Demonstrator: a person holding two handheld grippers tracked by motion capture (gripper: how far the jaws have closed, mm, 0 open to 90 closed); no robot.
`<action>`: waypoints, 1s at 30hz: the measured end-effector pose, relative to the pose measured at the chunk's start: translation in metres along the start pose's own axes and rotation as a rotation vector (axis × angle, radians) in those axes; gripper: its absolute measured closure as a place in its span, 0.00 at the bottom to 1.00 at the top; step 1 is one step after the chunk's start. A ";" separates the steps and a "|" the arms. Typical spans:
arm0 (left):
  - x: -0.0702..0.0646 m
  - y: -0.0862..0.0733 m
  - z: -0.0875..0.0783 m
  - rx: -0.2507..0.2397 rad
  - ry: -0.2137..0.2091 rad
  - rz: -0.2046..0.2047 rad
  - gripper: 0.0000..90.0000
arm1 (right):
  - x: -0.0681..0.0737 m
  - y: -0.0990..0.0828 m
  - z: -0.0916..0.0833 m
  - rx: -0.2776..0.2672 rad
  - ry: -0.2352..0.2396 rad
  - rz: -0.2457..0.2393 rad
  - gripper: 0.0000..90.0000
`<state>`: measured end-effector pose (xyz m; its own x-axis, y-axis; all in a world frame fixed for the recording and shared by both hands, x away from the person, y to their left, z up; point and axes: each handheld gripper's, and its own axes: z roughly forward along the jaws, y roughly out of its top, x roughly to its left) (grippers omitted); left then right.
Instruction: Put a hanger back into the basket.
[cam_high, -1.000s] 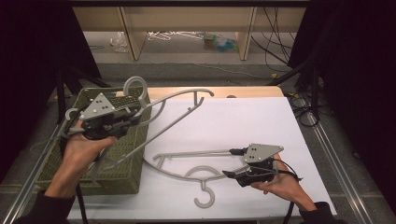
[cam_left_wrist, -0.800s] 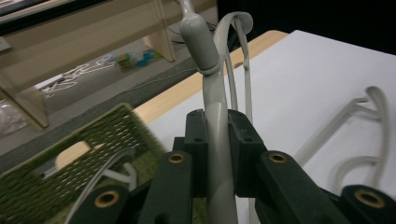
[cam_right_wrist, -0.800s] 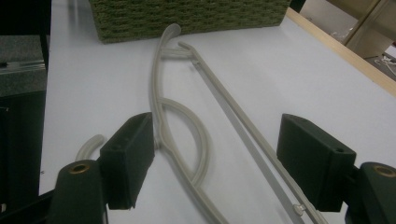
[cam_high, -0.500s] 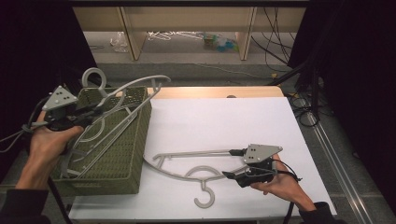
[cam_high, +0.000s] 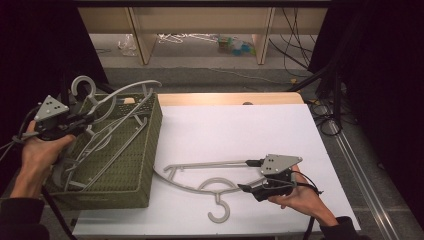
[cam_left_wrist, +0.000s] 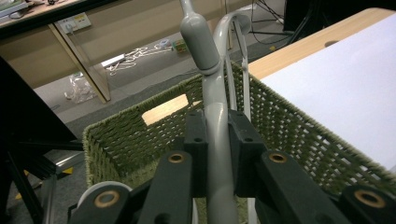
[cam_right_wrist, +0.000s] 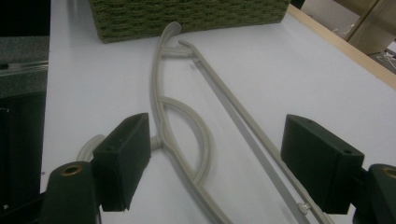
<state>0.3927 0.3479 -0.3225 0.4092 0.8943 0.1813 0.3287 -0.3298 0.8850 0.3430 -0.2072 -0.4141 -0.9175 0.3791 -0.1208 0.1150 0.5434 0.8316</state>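
Right gripper (cam_high: 254, 176) at 5 o'clock of the high view, low over the white tabletop (cam_high: 240, 135), jaws wide apart and just been opening; the grey hanger on the table (cam_high: 210, 186) lies flat between them, pads not pressing it. Right gripper view: both black pads straddle that hanger's shoulder and crossbar, its far end almost reaching the basket wall at 12 o'clock; its hook shows partly behind the left pad. High view gives the hook pointing to 6 o'clock near the table's front edge. Left gripper (cam_high: 85, 121) at 9 o'clock, clamped on the neck of a second grey hanger (cam_high: 122, 95), held over the green woven basket (cam_high: 135, 165) with the hook at 11 o'clock and one arm past the basket's far rim. More grey hangers lie inside the basket. Left gripper view shows pads tight on the neck, basket's handle cutout beyond. Far at 12 o'clock: wooden shelf legs, floor clutter, cables at 2 o'clock. No readable writing.
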 end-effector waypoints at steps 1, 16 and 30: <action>0.001 -0.001 0.001 0.006 0.002 0.003 0.88 | 0.000 0.000 0.000 -0.001 0.002 0.001 0.28; 0.011 -0.022 0.006 0.050 0.025 -0.001 0.88 | 0.000 -0.001 0.001 0.011 0.007 0.004 0.28; 0.006 -0.041 0.023 0.163 -0.010 0.000 0.88 | 0.000 -0.002 0.003 0.019 0.012 0.006 0.28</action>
<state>0.4012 0.3598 -0.3677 0.4176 0.8913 0.1766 0.4618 -0.3755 0.8036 0.3434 -0.2059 -0.4172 -0.9212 0.3734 -0.1090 0.1277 0.5549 0.8221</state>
